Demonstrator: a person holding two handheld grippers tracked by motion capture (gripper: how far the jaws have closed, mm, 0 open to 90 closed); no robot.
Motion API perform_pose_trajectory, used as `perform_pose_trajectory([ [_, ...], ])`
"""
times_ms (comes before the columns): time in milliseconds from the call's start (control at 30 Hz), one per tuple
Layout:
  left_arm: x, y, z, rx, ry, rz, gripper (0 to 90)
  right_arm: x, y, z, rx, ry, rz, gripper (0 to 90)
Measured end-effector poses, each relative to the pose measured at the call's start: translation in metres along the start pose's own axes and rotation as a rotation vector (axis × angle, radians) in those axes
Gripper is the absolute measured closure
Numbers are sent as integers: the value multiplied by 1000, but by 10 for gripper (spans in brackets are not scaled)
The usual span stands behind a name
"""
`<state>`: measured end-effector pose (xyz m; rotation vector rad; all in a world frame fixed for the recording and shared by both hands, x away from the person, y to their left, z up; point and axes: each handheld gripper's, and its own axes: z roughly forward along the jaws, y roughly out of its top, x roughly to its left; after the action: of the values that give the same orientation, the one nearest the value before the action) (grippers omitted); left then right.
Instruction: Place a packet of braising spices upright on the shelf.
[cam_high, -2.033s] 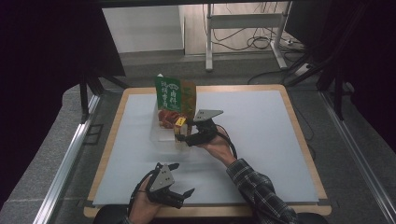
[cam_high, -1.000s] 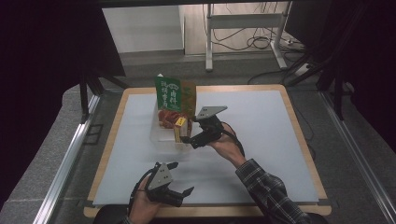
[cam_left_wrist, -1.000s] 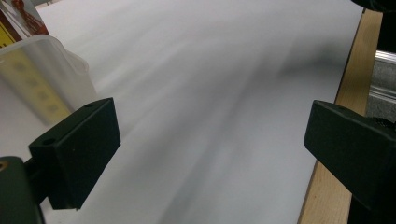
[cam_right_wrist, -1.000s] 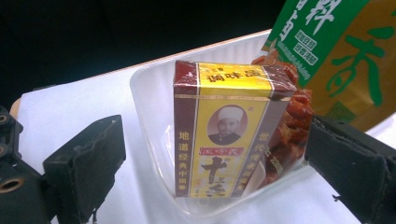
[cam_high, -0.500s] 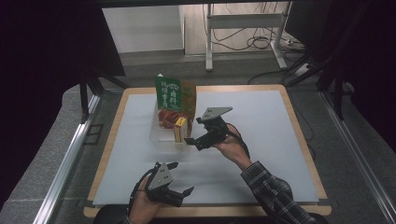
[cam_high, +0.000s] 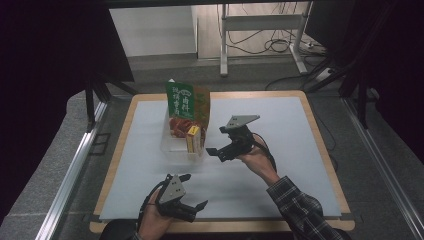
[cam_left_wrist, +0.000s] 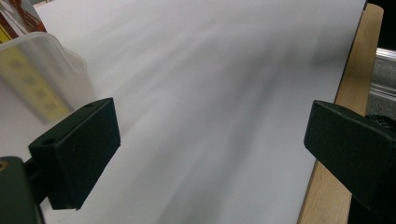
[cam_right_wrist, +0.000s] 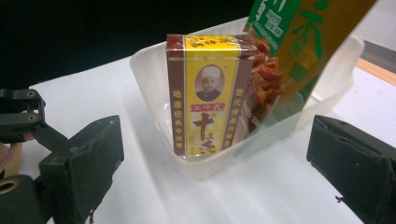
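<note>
Yellow box (cam_right_wrist: 208, 95) counted once, with one green pouch (cam_right_wrist: 299, 42), in one clear tub (cam_right_wrist: 154, 74)
Right gripper (cam_high: 216, 141) and left gripper (cam_high: 194, 191) both spread, nothing held; pouch top cut off in right gripper view

The left hand-held gripper (cam_high: 186, 192) rests low by the surface's near edge with jaws spread wide, while the right hand-held gripper (cam_high: 216, 143), jaws likewise apart, hovers mid-surface on an outstretched forearm.

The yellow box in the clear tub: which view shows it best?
The right gripper view: the yellow box faces the camera, label sharp. The high view shows it small; the left gripper view gives a blur through the tub wall.
</note>
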<state>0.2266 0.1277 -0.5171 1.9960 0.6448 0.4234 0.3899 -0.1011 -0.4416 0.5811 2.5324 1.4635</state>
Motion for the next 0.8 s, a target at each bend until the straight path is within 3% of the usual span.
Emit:
perform_pose_trajectory([
  [800,0,0,2,11,-3,1,32,0,-29,-44,49,-70,29,34],
])
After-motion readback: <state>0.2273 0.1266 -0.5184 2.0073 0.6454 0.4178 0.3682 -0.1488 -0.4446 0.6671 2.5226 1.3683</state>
